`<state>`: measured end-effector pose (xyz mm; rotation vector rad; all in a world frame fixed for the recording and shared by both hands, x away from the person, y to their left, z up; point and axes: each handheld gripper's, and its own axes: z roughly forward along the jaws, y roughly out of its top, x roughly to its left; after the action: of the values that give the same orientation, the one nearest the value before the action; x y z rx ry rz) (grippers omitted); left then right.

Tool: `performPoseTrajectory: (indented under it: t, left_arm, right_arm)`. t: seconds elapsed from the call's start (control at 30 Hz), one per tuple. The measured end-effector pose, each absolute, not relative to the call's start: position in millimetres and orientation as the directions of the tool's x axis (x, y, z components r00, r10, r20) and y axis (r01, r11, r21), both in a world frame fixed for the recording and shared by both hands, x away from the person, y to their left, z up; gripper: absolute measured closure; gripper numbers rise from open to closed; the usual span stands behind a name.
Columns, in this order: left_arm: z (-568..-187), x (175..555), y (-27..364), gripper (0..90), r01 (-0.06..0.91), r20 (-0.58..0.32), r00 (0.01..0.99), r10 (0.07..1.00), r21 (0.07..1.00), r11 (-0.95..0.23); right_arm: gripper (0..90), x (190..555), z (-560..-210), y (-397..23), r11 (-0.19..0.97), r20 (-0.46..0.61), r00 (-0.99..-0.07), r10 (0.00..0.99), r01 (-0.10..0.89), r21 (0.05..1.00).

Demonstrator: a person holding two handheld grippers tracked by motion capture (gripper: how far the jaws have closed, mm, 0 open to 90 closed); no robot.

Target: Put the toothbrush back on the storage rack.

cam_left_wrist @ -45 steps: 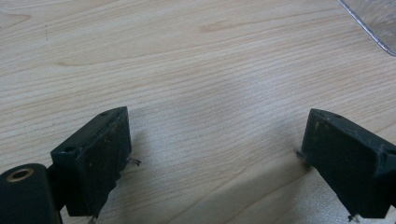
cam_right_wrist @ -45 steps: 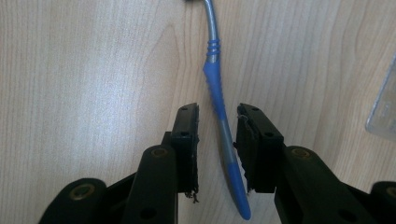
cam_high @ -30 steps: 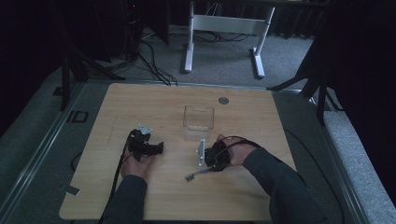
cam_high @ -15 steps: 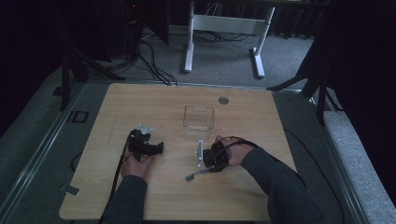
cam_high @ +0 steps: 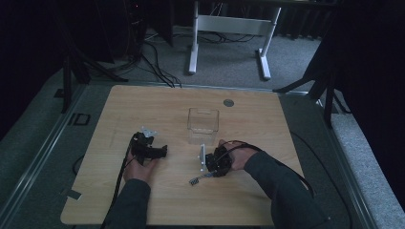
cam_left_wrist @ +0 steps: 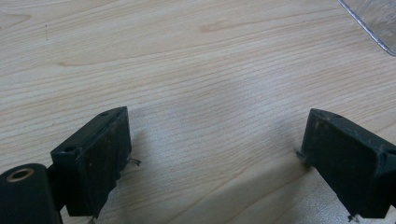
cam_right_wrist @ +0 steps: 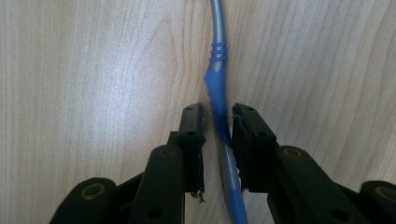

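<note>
The wooden desk point(cam_high: 157, 102) carried a clear open container point(cam_high: 203, 125) near its middle, and just in front of that the right gripper point(cam_right_wrist: 218, 122) had its fingers narrowed around a blue-and-grey cable point(cam_right_wrist: 215, 84) lying flat on the wood (whether they already pinched it, I cannot tell). The left gripper point(cam_left_wrist: 212, 140) rested with fingers wide over bare desk. The pick-up seemed underway; next came closing firmly and lifting.

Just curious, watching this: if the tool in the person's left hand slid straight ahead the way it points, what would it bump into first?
Probably the clear plastic container. The left tool is open over bare table, and the container's corner sits ahead, slightly right, so it might just slip past.
</note>
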<state>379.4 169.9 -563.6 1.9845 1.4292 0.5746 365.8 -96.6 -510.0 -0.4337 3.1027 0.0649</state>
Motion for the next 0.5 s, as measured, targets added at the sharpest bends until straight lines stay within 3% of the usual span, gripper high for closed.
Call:
performPoseTrajectory:
  t: [0.5]
  left_arm:
    - [-563.6, 379.4, 169.9, 8.5, 0.678, -0.008, 0.320, 0.947, 0.700, -0.223]
  right_arm:
    - [76.7, 362.3, -517.4, -92.6, 0.958, -0.002, -0.959, -0.284, -0.284, 0.027]
